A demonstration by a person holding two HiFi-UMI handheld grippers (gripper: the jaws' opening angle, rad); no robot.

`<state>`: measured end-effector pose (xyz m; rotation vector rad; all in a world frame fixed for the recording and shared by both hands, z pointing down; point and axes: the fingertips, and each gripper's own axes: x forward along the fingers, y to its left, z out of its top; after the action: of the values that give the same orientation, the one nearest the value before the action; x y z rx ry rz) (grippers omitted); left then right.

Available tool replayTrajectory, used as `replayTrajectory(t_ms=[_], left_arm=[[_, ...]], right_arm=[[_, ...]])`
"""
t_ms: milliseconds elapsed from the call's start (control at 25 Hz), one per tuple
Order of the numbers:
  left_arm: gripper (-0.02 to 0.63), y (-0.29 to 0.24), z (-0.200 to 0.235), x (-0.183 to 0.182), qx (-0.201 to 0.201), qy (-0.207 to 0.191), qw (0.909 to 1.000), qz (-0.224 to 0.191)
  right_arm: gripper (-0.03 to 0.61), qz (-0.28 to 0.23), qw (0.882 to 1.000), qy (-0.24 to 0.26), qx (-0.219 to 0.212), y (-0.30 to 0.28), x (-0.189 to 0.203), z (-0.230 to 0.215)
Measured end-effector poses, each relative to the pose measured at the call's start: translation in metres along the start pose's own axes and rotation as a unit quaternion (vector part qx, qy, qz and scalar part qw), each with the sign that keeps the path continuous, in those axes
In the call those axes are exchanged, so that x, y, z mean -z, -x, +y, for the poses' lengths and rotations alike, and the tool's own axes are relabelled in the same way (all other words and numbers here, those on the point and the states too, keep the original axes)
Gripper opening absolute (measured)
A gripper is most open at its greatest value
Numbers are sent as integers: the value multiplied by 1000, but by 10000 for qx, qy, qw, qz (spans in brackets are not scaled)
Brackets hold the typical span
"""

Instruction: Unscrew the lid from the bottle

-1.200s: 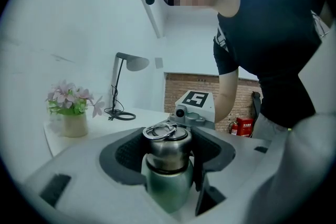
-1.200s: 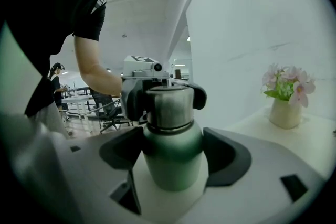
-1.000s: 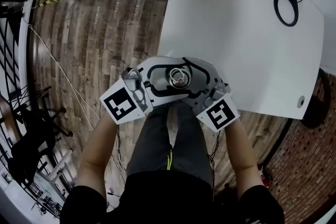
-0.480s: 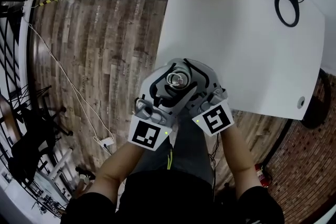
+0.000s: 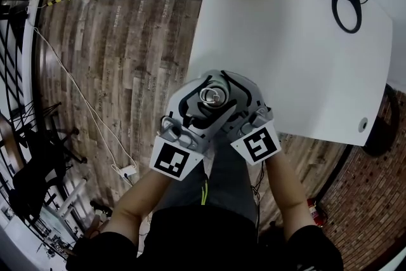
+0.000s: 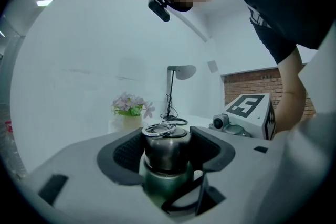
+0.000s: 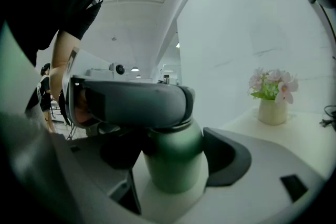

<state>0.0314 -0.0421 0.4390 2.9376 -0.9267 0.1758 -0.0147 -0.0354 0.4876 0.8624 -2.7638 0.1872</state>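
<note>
Left gripper view shows the left gripper (image 6: 167, 150) clamped on the steel lid (image 5: 214, 96), its dark pads pressing either side just below the ring on top. The right gripper (image 7: 176, 160) clenches the green bottle (image 6: 156, 183) by its body – the whole thing held in the air over the person's lap, just off the edge of the white table (image 5: 298, 60). The lid looks seated, so the unscrewing is probably mid-turn. The next move likely calls for a further twist of the lid – with the body held steady.
</note>
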Motion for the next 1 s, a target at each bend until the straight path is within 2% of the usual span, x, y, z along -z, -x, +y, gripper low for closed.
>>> replayTrajectory(t_ms=[40,80,160,240,320,400,440,560,760,960,1000], left_arm=[[291,0,-1,1,81,33,10000,-18],[354,1,-1,2,172,93,9998,-48],[370,8,-1,9,442,274,9986,-21],[370,17,-2,18,1022,504,9933,166],[370,22,-8,14,1978,448,9789,244],[370,23,-13,2,2843,-24,9585,205],[370,22,-12,-4,3105,-216,9502,185],[368,16,-9,-15,3568,-436,9331,117],[368,9,-25,-16,4276,-462,9026,193],[365,8,-29,-13,4615,-419,8857,288],[346,9,-29,-12,4665,-414,8830,319]], right_arm=[[339,-8,10000,0,3,0,0,0],[339,-8,10000,1,7,0,0,0],[339,30,10000,-17,8,0,1,0],[339,65,10000,-24,-14,-1,1,1],[339,71,10000,-22,-43,-1,1,0],[339,83,9999,-34,-55,0,2,-1],[339,89,9999,-39,-56,0,2,-1],[339,112,9999,-27,-60,0,2,0],[339,133,9999,-17,-65,0,1,1],[339,129,9999,-31,-55,0,1,1],[339,117,9999,-42,-51,0,1,1]])
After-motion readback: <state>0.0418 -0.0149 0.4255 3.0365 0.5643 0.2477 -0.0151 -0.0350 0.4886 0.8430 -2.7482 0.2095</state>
